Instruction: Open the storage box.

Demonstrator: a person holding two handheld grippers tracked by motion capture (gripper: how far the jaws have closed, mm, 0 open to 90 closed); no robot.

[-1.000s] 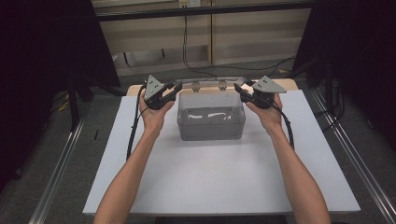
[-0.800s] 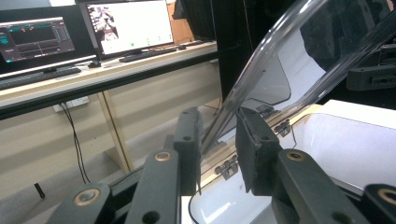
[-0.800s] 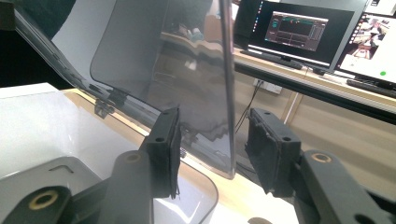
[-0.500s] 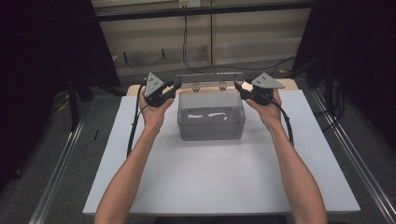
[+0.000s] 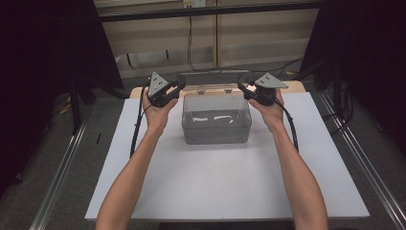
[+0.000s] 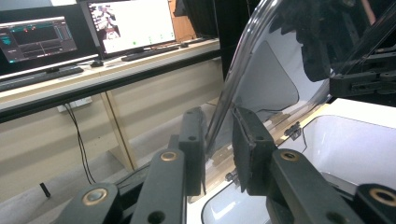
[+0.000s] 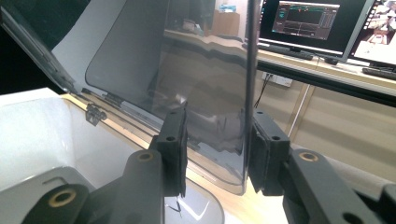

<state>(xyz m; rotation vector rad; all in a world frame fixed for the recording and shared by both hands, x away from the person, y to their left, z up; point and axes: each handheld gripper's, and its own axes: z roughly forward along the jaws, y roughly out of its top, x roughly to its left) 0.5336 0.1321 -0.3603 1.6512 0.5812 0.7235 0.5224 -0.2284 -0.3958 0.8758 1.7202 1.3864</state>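
Note:
A clear plastic box (image 5: 215, 125) stands on the white table (image 5: 215, 187), and its hinged lid (image 5: 210, 75) is swung up to about upright at the back. My left gripper (image 5: 181, 82) sits at the lid's left edge. In the left gripper view its jaws (image 6: 218, 156) are closed narrowly on that edge of the lid (image 6: 266, 79). My right gripper (image 5: 242, 82) is at the lid's right edge. In the right gripper view it (image 7: 217, 149) stands open astride the lid (image 7: 205, 70), which lies against one pad (image 7: 261, 149). The box holds something pale and flat.
Two small hinges (image 7: 93, 113) join lid and box along the back rim. Behind the table runs a wooden shelf with monitors (image 6: 130, 23) and hanging cables (image 5: 190, 43). Metal rails (image 5: 364, 163) flank the table.
Both grippers have risen and moved back, and the lid has swung from partly raised to about upright. The box has stayed where it was.

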